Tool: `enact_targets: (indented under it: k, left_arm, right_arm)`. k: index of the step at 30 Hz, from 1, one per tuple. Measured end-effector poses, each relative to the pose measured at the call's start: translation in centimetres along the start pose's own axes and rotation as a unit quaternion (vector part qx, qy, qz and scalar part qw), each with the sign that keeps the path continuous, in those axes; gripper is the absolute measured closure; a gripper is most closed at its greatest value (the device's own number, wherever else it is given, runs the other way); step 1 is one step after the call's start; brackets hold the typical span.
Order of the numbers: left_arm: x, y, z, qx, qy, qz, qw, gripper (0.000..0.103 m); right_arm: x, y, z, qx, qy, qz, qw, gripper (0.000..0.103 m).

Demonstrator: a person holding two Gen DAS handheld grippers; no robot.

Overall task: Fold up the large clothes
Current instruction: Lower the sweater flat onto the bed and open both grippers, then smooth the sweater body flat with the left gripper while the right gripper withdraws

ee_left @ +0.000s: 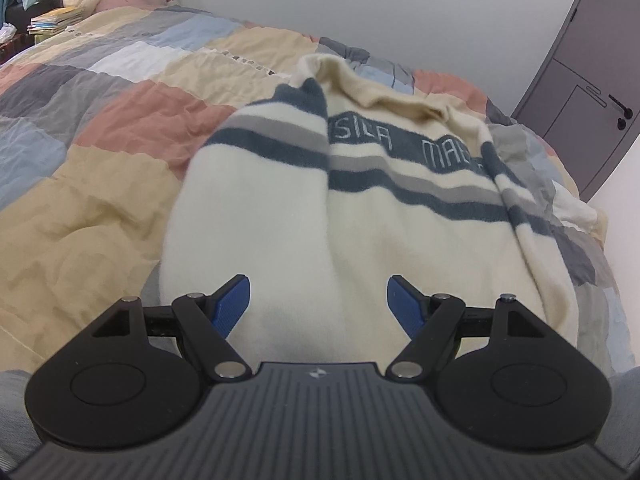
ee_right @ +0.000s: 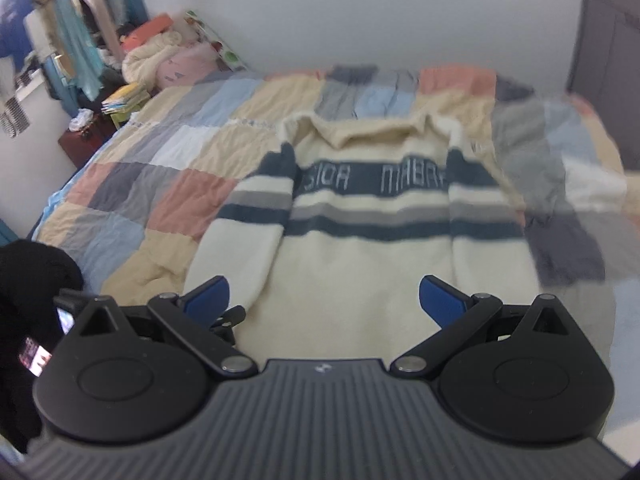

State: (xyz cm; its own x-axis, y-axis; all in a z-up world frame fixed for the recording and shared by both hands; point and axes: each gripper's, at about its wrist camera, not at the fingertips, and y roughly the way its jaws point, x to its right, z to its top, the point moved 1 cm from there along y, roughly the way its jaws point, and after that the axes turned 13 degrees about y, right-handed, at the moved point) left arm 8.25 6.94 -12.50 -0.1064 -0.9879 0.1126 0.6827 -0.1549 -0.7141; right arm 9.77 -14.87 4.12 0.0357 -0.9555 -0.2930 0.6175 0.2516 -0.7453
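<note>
Sweater [ee_right: 360, 248] lies flat on the quilt [ee_right: 160, 184], collar toward the wall, hem toward me. Both sleeves are already laid in over the body; the left one looks bulkier and sits a bit skewed.

Risks, as I judge them:
- Quilt is wrinkled and soft. If I pinch too deep at the hem I grab quilt with the knit, and the fold drags the bedding up.
- Knit is thick and fuzzy. A shallow pinch may catch only the top layer, so the sleeve slides off when lifted.
- Two grippers need matched height and pace on the hem-to-collar fold, else the fold goes crooked and stripes misalign.
- Right wrist view is blurred, so edge position on that side is uncertain.

Left gripper [ee_left: 318, 300]: jaws spread wide, nothing between the pads, sitting just over the lower body of the sweater near the left sleeve's cuff end. Can't tell if a pad brushes the fabric.

Right gripper [ee_right: 324, 300]: jaws also wide apart, empty, above the hem area, not visibly touching.
</note>
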Motion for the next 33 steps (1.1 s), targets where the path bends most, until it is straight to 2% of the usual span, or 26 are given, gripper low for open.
enact_targets:
  k: [1,3,8,11,15,18,20,22,23,25,26,29,33]
  left_arm:
    - [0.1,0.2,0.0,0.0,-0.002,-0.002,1.0,0.023]
    - [0.3,0.8,0.0,-0.006,-0.005,-0.008,0.9999,0.023]
    - [1.6,2.7,0.1,-0.023,0.026,-0.012,0.9993,0.023]
    - [2.4,3.7,0.0,-0.025,0.043,0.002,0.9987,0.024]
    - [2.4,5.1,-0.3,-0.042,0.045,0.029,0.9977,0.025]
    - [1.6,6.0,-0.7,-0.06,0.044,0.055,0.9957,0.036]
    - [1.2,6.5,-0.8,-0.073,0.038,0.061,0.9947,0.044]
    - [0.8,6.6,-0.7,-0.071,0.035,0.063,0.9949,0.058]
    - [0.5,6.5,-0.6,-0.069,0.028,0.056,0.9957,0.063]
    - [-0.2,6.2,-0.5,-0.065,0.013,0.054,0.9964,0.087]
    - [-0.8,6.0,-0.2,-0.061,0.004,0.052,0.9968,0.091]
    - [-2.2,4.8,0.8,-0.043,-0.011,0.058,0.9973,0.094]
    - [-6.0,3.3,3.1,-0.022,-0.049,0.067,0.9963,0.095]
  right_arm:
    - [0.0,0.2,0.2,-0.005,0.0,0.007,1.0,0.0]
    - [0.1,0.4,0.4,0.002,-0.011,-0.006,1.0,0.0]
    - [1.2,1.0,1.2,0.017,-0.001,-0.026,1.0,0.0]
    - [1.3,0.7,1.9,0.033,-0.002,-0.023,0.999,0.0]
    - [0.8,-0.1,3.1,0.07,-0.034,-0.026,0.997,0.0]
    - [1.2,0.9,4.2,0.036,-0.02,-0.04,0.998,0.0]
    - [1.5,0.8,4.6,0.041,-0.001,-0.04,0.998,0.0]
    - [0.9,1.1,4.5,0.062,-0.022,-0.05,0.997,0.0]
    - [0.7,1.7,4.4,0.051,-0.026,-0.05,0.997,0.0]
    - [0.6,2.7,4.0,0.025,-0.021,-0.045,0.998,0.0]
    - [0.4,3.1,3.8,0.021,-0.027,-0.048,0.998,0.0]
    - [0.2,3.8,3.3,0.017,-0.041,-0.054,0.998,0.0]
    - [0.3,4.4,3.1,0.022,-0.046,-0.065,0.997,0.0]
